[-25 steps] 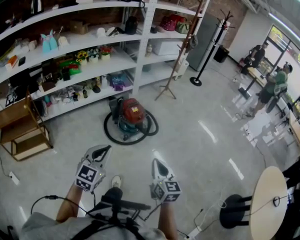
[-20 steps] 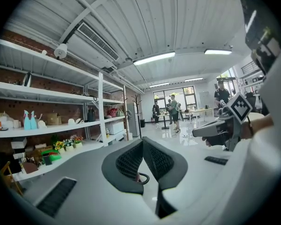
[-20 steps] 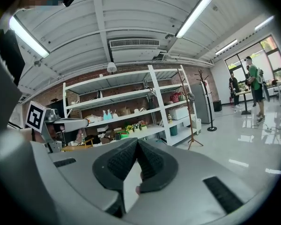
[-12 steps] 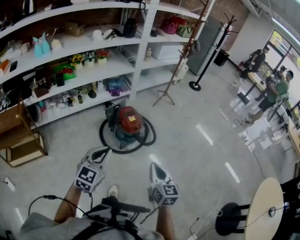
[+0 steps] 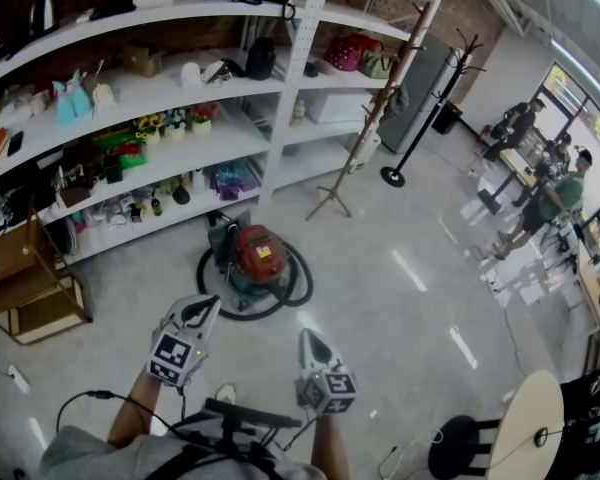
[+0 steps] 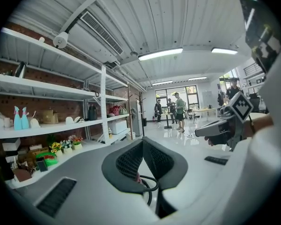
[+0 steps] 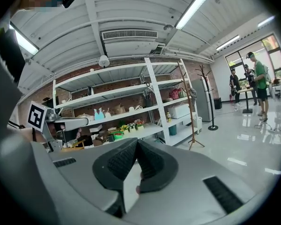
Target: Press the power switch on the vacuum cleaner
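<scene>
The vacuum cleaner (image 5: 257, 256), red on top with a teal base, stands on the floor in front of the shelves. Its black hose (image 5: 215, 298) lies coiled around it. In the head view my left gripper (image 5: 201, 305) is held low, short of the hose ring, with its jaws shut and nothing in them. My right gripper (image 5: 308, 337) is beside it, further right, also shut and empty. In the left gripper view the left gripper (image 6: 143, 142) has its pads meeting at the tips, and a bit of black hose (image 6: 149, 182) shows below them. The right gripper (image 7: 136, 143) looks the same in its own view.
White shelving (image 5: 180, 133) full of small goods runs behind the vacuum. A wooden stand (image 5: 25, 288) is at the left, and a wooden coat rack (image 5: 365, 118) and a black one (image 5: 420, 98) are further right. People (image 5: 540, 193) stand far right. A round table (image 5: 528, 430) and a stool (image 5: 458, 440) are near right.
The view has moved toward the shelves, and the vacuum now sits a little lower in the frame, closer to the grippers. Both grippers stay shut and side by side.
</scene>
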Demonstrator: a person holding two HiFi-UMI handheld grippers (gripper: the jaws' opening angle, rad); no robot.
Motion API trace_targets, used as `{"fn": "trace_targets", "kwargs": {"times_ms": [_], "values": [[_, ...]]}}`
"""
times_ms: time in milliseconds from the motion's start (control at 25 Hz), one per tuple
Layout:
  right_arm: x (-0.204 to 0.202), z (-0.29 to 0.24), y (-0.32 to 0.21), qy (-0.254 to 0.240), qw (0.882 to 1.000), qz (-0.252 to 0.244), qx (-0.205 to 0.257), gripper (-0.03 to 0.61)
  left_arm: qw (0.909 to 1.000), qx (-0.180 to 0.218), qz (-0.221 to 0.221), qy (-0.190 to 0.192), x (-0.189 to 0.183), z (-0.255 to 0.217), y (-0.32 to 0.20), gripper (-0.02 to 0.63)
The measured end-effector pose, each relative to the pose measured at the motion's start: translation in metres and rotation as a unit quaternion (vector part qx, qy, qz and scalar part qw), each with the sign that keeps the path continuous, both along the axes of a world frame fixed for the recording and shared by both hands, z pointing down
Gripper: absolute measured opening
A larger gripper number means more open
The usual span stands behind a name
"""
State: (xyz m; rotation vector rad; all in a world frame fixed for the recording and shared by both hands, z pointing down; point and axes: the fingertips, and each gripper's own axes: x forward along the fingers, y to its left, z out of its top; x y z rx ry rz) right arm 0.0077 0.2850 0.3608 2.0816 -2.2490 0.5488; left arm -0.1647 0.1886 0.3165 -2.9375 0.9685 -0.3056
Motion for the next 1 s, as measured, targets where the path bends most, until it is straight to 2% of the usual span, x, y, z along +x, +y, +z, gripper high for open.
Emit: {"fn": "trace_targets", "kwargs": {"times_ms": [440, 1000], "values": [[0.004, 0.005, -0.066, -0.003, 1.000, 0.015, -0.002, 0.012, 1.0000, -0.003, 0.003, -0.007, 0.002, 0.009, -0.072, 0.006], [0.024, 0.003, -0.112, 0.003, 1.000, 0.014, 0.004, 0.012, 1.0000, -0.003, 0.002, -0.006, 0.018, 0.010, -0.112, 0.006]]}}
